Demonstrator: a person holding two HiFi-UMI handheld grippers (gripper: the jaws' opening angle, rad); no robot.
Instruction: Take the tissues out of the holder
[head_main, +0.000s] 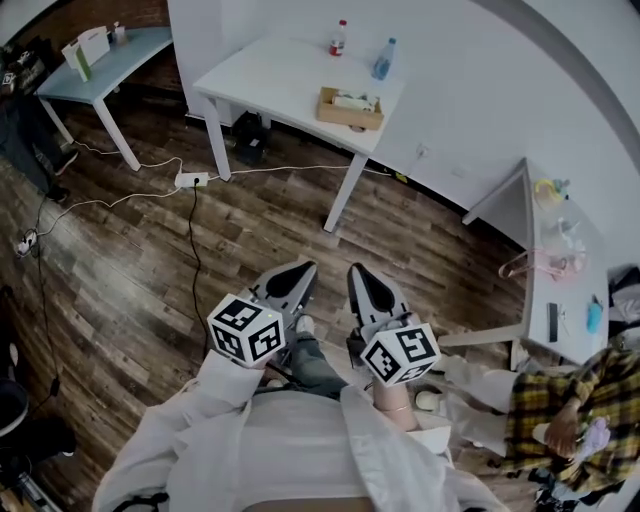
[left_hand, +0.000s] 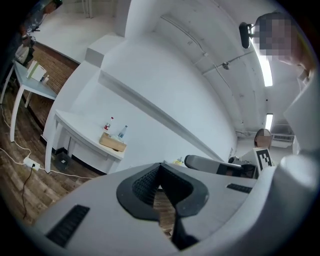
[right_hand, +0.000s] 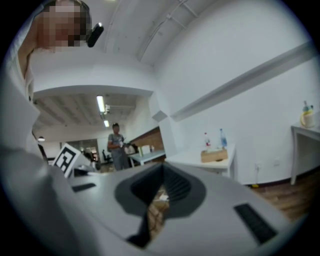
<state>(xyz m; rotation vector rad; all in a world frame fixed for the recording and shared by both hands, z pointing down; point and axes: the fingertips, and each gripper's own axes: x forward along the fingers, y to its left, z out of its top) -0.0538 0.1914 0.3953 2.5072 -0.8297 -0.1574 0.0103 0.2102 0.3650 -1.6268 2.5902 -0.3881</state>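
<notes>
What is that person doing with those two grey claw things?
A person holds the left gripper and the right gripper, both shut and empty, pointing toward a white table across the wooden floor. The tissue holder sits on that table near a red-capped bottle and a blue bottle. The grippers are not yet at the holder.

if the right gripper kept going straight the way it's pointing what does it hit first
The right gripper has clear air ahead over the wood floor; first in line is probably the white table, left of the tissue holder. Depth is uncertain.
</notes>
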